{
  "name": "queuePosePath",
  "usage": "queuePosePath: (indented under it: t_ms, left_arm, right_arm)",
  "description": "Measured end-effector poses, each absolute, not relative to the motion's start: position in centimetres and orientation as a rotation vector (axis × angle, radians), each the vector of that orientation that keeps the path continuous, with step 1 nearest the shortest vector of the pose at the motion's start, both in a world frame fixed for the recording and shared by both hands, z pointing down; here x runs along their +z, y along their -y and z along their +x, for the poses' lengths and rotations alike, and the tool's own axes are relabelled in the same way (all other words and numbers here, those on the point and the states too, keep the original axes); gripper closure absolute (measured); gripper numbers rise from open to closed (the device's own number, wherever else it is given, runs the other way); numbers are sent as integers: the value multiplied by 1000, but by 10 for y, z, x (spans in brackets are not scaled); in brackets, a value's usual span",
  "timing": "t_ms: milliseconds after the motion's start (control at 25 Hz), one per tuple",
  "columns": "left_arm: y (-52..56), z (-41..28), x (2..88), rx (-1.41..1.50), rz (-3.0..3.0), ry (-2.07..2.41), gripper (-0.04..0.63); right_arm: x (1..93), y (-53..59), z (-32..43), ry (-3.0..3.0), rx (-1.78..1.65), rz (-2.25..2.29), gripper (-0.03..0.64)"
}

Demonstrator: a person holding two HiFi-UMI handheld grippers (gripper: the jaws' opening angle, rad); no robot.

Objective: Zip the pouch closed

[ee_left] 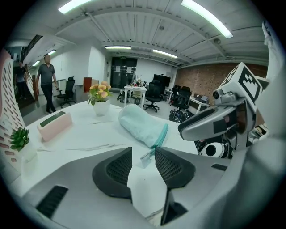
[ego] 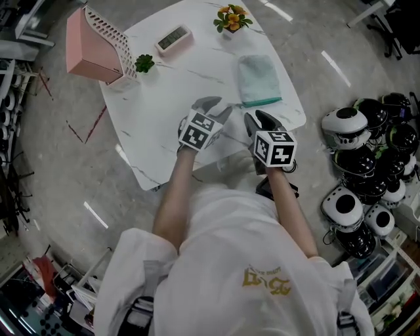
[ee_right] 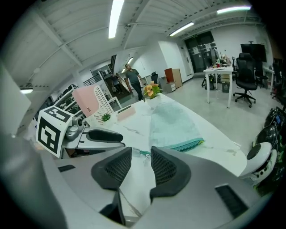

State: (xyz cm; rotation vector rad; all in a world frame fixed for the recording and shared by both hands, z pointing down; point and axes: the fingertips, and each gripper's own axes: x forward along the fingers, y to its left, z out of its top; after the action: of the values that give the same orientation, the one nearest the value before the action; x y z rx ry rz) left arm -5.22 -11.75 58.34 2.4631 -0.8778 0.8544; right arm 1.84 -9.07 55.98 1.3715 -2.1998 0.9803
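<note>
- The person's white top fills the lower part of the head view, with both bare forearms reaching forward over the near edge of the table.
- Left gripper: jaws stand apart and grip nothing. Through the gap, the clear zipper pull shows on the table ahead.
- Right gripper: jaws likewise apart and empty-handed, aimed at the same pull from the other side.
- The pouch, pale mint, lies flat on the right half of the table. Its teal zipper edge faces the person, just beyond both grippers.
- Surface: white, marble-veined, with an angular outline.
- Far side: a flower pot and a pink clock-like device.
- Left corner: a pink box with a perforated panel and a small green plant.
- Bare tabletop separates the pouch from these items, and the pouch's right side lies near the table's right edge.
- Room: grey floor, brick wall, strip lights and office chairs. A person stands far off.
- Black-and-white helmets crowd the floor at right.
</note>
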Motion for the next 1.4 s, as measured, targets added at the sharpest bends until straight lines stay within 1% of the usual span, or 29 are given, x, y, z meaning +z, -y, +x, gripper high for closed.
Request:
queuePosePath:
  t_ms: [280, 360, 760, 960, 1080, 1400]
  left_arm:
    - [120, -38, 597, 929, 2459, 801, 420]
    - [121, -35, 600, 960, 2481, 783, 412]
    - [121, -24, 619, 1172, 2566, 614, 417]
    - [119, -16, 622, 1200, 2574, 557, 434]
    - [116, -15, 629, 1233, 2569, 531, 461]
    - [120, -11, 636, 1243, 2565, 514, 459]
  right_arm:
    - [583, 91, 18, 2181, 1023, 1289, 468]
    - [589, 89, 18, 2177, 1018, 1267, 468]
    - [610, 87, 6, 2170, 968, 1184, 469]
    - [612, 91, 2, 2193, 937, 1178, 474]
    - [617, 92, 1, 2184, 918, 1167, 477]
    - [624, 96, 0, 2156, 853, 1161, 493]
